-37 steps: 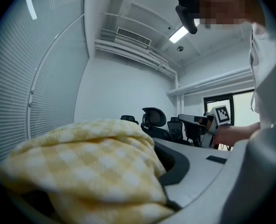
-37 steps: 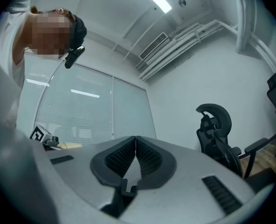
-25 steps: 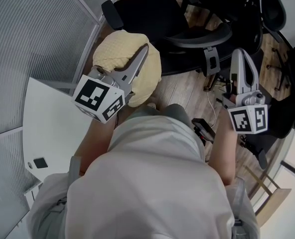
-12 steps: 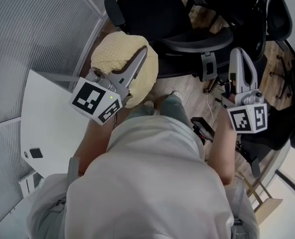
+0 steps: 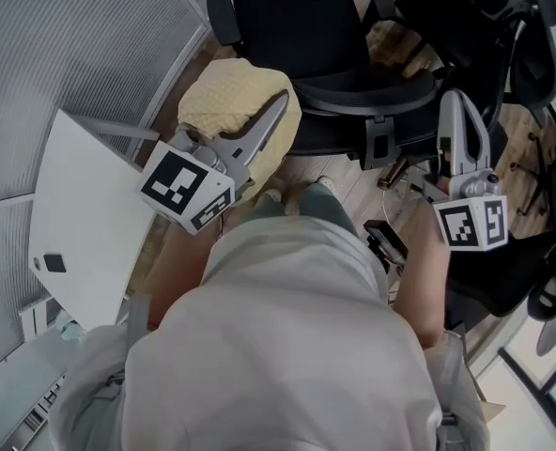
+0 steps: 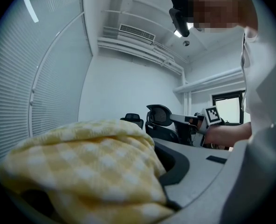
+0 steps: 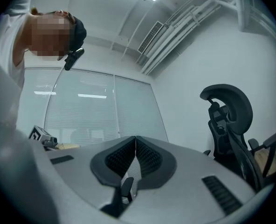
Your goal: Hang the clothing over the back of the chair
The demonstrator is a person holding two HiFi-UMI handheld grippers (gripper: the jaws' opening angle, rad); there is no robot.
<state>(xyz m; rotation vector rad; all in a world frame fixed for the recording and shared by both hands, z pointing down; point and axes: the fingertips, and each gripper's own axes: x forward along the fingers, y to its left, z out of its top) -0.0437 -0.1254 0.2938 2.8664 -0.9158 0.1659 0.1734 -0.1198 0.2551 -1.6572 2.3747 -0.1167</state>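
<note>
Head view shows left tool (image 5: 276, 109) gripping yellow clothing (image 5: 220, 97), right tool (image 5: 454, 103) closed and empty.

- You stand in an office: black swivel chairs (image 5: 301, 26) fill the room ahead of you.
- Slatted blinds (image 5: 62, 45) cover the walls beside your white desk (image 5: 81, 224).

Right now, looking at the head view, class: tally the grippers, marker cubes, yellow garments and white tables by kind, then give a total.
2 grippers: left gripper, right gripper
2 marker cubes, one on each gripper
1 yellow garment, held in the left gripper
1 white table
Total: 6
</note>
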